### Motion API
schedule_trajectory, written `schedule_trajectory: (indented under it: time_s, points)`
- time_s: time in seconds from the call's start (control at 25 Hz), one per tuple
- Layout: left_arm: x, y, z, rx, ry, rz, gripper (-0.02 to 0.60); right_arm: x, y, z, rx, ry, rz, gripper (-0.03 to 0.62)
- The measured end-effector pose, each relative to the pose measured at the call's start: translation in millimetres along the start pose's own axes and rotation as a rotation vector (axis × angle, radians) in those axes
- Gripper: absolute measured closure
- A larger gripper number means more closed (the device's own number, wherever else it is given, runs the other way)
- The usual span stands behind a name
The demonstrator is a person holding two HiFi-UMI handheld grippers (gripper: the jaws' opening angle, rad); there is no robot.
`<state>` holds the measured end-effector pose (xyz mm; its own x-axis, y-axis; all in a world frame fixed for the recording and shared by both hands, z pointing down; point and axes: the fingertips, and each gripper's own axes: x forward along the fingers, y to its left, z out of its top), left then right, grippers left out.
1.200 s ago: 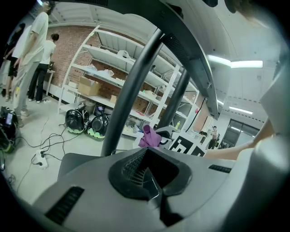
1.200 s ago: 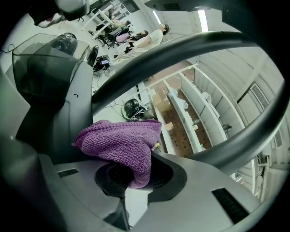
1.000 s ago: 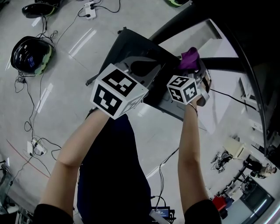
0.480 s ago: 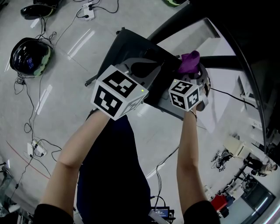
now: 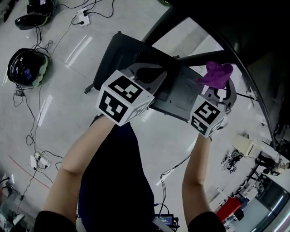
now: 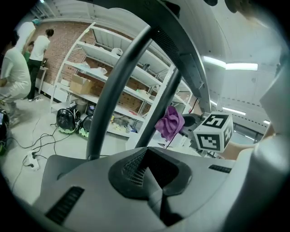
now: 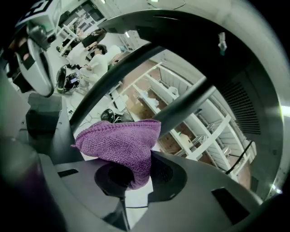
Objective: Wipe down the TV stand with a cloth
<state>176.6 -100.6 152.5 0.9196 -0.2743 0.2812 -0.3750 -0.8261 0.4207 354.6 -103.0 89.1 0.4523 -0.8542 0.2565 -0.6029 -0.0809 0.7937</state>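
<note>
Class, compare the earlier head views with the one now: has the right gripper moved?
Yes. The right gripper, shut on the cloth, has shifted right, from over the stand base to beyond its right edge.

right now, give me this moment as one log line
right hand-held gripper: shut on purple cloth | left hand-held gripper: shut, empty | cloth beside TV stand pole, contact unclear

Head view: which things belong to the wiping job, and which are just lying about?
Job: cloth, gripped in the right hand-held gripper; TV stand.
Lying about: helmet, power strip.
</note>
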Motion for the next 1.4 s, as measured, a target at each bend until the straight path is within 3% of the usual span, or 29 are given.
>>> schedule_trajectory:
  time_s: [0.32,0.48,0.88,1.4]
  points:
    - [8,-14,6,0.013,0.0,-0.026,0.575,-14,-78,26,0.059,-0.06,-0.216,0.519]
    - [9,-15,9,0.016,-0.001,-0.026,0.575,-6,-95,29,0.086,-0.053,-0.265,0.519]
    - [7,-9,-1,-0.009,0.006,-0.004,0.575,16,-64,15,0.081,0.011,-0.245,0.519]
    - [2,-1,-8,-0.016,0.005,0.018,0.575,38,2,-25,0.047,0.115,-0.127,0.519]
